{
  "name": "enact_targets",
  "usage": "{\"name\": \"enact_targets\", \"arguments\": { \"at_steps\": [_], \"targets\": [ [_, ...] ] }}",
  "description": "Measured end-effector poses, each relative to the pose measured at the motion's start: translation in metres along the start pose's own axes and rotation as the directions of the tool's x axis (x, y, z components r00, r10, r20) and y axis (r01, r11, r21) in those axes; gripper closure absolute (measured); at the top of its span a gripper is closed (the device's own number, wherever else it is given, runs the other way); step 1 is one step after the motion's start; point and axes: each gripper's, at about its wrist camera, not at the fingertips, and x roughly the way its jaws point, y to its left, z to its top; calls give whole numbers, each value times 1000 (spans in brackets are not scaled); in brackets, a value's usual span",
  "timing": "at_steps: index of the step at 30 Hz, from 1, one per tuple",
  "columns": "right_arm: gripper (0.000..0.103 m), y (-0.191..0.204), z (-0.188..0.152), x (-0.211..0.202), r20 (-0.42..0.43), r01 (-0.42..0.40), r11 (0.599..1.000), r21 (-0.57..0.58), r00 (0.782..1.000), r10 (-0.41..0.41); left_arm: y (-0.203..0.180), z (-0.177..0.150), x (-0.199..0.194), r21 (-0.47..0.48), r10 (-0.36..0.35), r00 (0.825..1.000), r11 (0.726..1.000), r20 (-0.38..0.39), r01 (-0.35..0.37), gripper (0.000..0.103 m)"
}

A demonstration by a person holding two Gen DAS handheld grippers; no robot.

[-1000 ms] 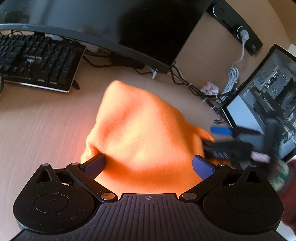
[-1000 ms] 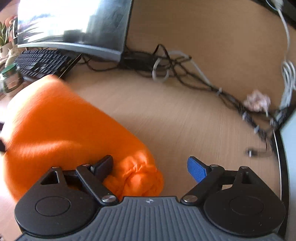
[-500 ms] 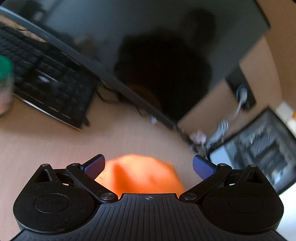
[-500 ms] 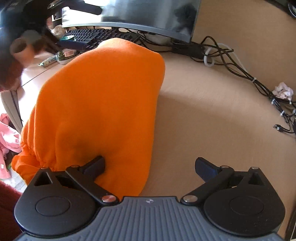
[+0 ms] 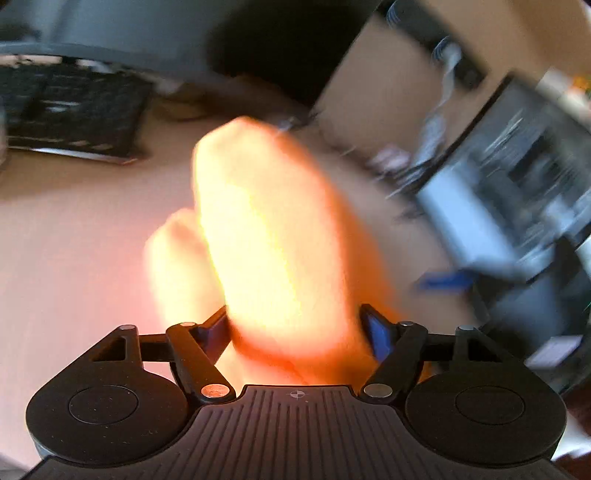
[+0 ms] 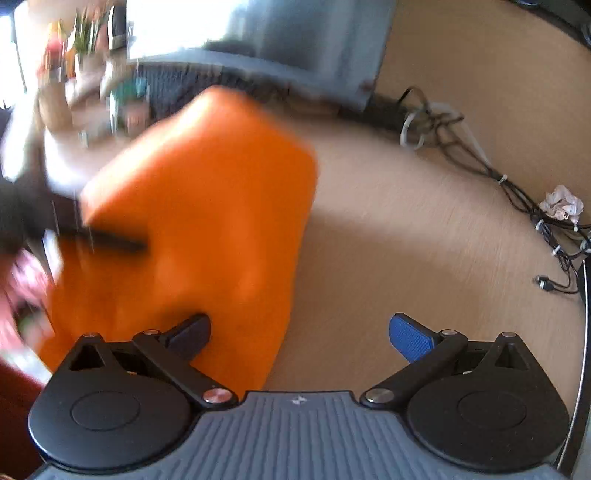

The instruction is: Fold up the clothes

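Desk [image 6: 406,229]: light wood, cloth [image 6: 207,206] lies on it, orange, bunched.
Back of desk: monitor [image 6: 295,33], keyboard [image 5: 70,107], cables [image 6: 461,147].
Left gripper [image 5: 295,328]: jaws apart, cloth between them; grip unclear, blurred.
Right gripper [image 6: 299,336]: jaws wide apart, left finger on cloth.

I see one orange garment [image 5: 269,254], soft plain fabric, bunched into a tall rounded heap on the tan desk. Sunlight washes its upper side pale yellow; from my other side [image 6: 207,206] it reads deep orange, blurred.
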Motion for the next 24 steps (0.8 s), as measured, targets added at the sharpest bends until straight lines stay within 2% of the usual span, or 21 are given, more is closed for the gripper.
{"name": "enact_targets", "arguments": {
  "at_steps": [2,3,6,8,9,11,12,15,18,20,22,23,24],
  "targets": [
    [0,-6,21,-12,77,-47,997,62,996,42,16,-6,-1,-91,-35,999,995,-10,34,28],
    [0,-6,34,-14,116,-60,995,76,992,51,19,-8,-3,-107,-41,999,993,-8,40,28],
    [0,10,67,-2,180,-19,1000,20,984,15,22,-11,-7,-98,-29,1000,995,-6,29,28],
    [3,31,83,20,185,-41,999,-27,982,45,21,-13,-7,-90,-24,1000,996,-13,22,28],
    [12,41,91,31,186,-55,997,-50,981,63,19,-15,-7,-85,-20,1000,996,-16,18,28],
    [22,59,99,54,143,-145,988,-58,978,152,18,-19,-6,-72,-10,1000,997,-24,8,28],
    [24,70,99,64,113,-183,982,-54,976,188,18,-20,-6,-65,-6,1000,998,-25,4,28],
    [22,97,90,101,-19,-233,970,-70,972,233,17,-23,-8,-53,14,999,998,-29,-15,26],
    [15,112,88,114,-51,-221,966,-136,975,216,21,-27,-9,-75,14,999,997,-37,-17,23],
    [15,108,94,100,-24,-248,961,-122,969,247,24,-28,-10,-87,17,999,996,-38,-20,21],
    [15,99,102,78,49,-269,958,-94,960,275,24,-29,-10,-90,20,999,996,-40,-23,20],
    [11,94,103,65,92,-253,962,-100,961,262,23,-30,-10,-89,20,999,996,-40,-23,19],
    [2,90,103,51,138,-207,971,-122,965,223,23,-30,-10,-88,20,999,996,-39,-23,19]
  ]
}}
